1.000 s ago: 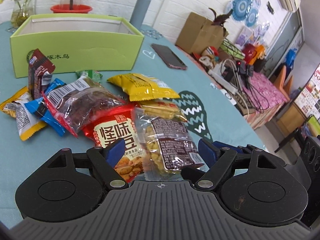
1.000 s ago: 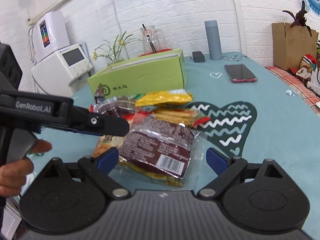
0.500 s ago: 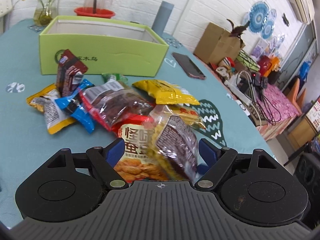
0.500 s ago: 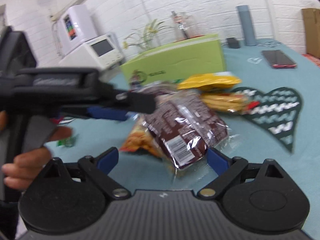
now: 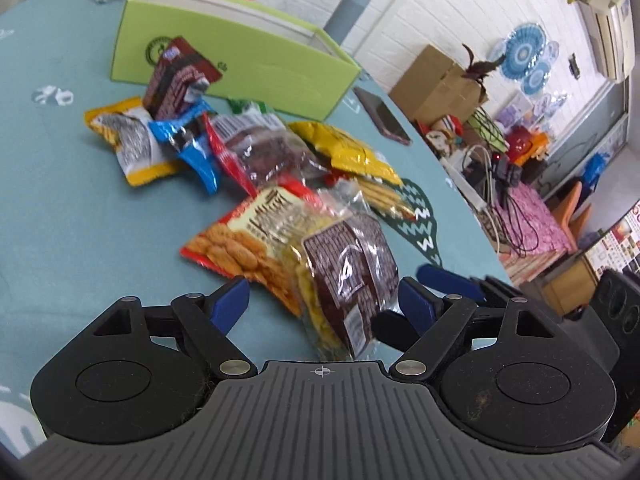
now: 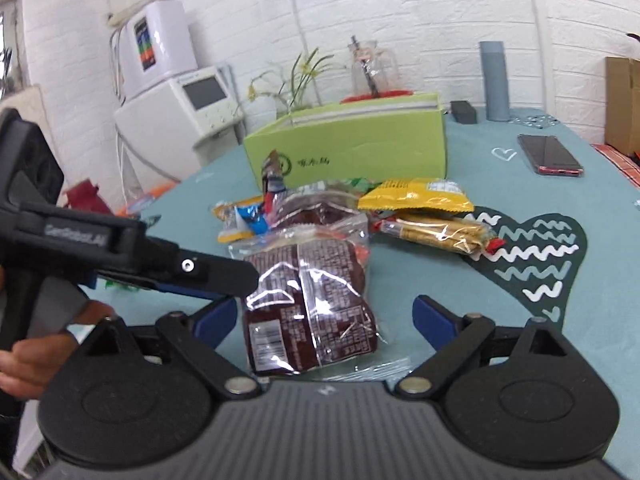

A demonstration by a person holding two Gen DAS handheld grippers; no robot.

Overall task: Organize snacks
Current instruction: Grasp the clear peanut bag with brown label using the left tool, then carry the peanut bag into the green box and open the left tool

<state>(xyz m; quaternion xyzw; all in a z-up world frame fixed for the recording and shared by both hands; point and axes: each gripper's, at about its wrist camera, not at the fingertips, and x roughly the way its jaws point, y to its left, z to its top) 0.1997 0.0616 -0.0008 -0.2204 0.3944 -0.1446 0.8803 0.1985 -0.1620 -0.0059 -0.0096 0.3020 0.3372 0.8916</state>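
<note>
Item: clear snack bag (image 5: 348,280) with brown label, on teal tabletop (image 5: 80,216), nearest of the snack pile in front of green box (image 5: 240,52).
Left hand-held gripper (image 5: 324,300): fingers apart, flanking the bag; contact unclear.
Right hand-held gripper (image 6: 324,316): fingers apart, bag (image 6: 308,300) between them, its near edge cut off by the gripper body.
Right view only: white appliance (image 6: 176,92) left of box (image 6: 352,140).
Left view only: box interior, mostly hidden.
</note>
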